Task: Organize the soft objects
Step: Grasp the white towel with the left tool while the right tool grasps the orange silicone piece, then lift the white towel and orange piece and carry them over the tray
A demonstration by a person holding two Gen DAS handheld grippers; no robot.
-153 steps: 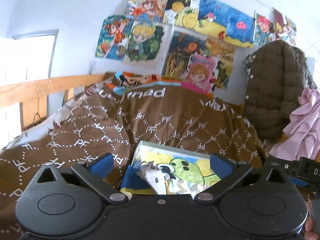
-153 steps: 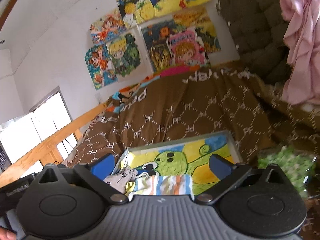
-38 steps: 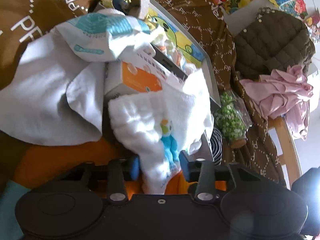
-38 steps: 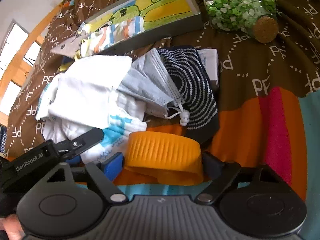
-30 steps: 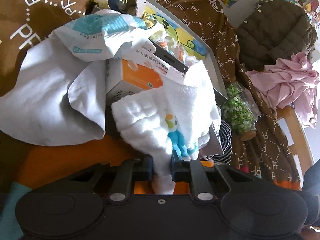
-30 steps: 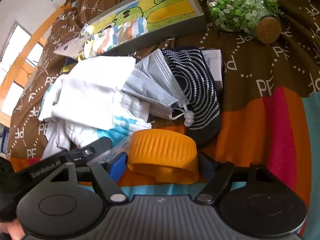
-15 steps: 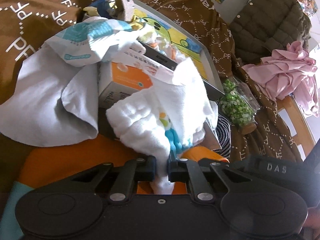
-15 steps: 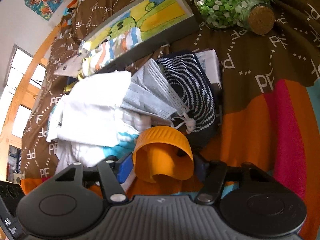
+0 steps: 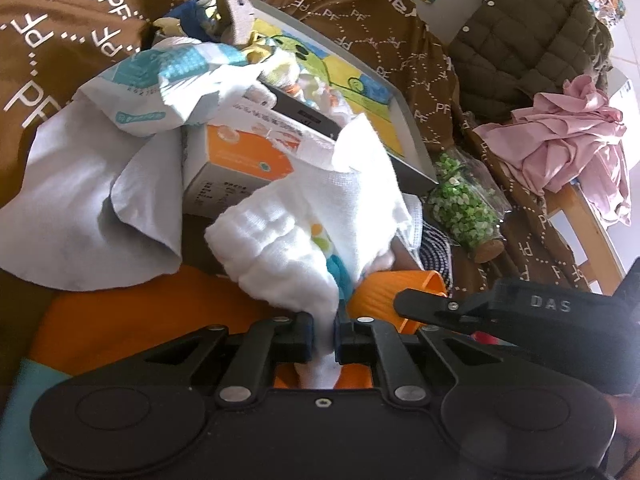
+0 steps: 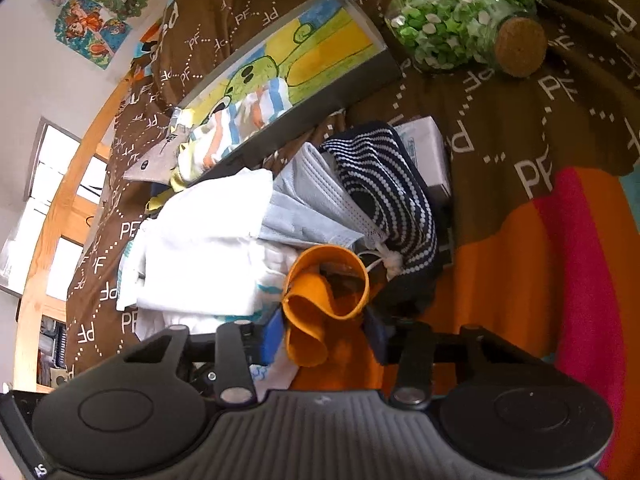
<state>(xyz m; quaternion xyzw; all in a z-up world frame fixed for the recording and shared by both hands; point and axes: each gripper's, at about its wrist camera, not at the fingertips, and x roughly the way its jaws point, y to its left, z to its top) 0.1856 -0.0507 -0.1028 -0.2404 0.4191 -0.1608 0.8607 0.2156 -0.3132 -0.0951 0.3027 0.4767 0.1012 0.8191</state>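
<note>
**Left wrist view: both grippers clamp soft items at the near edge of the pile**

Left wrist view shows the left gripper (image 9: 323,338) with its jaws pressed nearly together on a hanging fold of the white cloth (image 9: 312,232). The pinch sits at the cloth's near lower corner, so most of the cloth bunches ahead of and above the jaws, and a short tail pokes out behind them. Holding it by an edge probably lets it be peeled off the pile without dragging the box (image 9: 244,160) it leans on.

The right gripper (image 10: 326,330) has its jaws closed in on the orange band (image 10: 328,284), which is squashed from a ring into a folded loop. The loop's open mouth points away from the camera, just beyond the fingertips, and its crumpled near part lies between the pads. That buckling suggests a soft, springy thing that may slip if the squeeze loosens.

Both items lie at the near edge of the heap on the blanket (image 10: 520,168). Beyond them sit a mask (image 10: 312,204) and a striped sock (image 10: 400,196), overlapping each other, with the band touching or just beside the mask's ear loop. The tray (image 10: 320,80) lies farther off and already holds a striped cloth (image 10: 240,120), so it looks like the place for sorted items. A jar (image 10: 460,8) of green bits lies on its side to the tray's right, apart from the pile.
</note>
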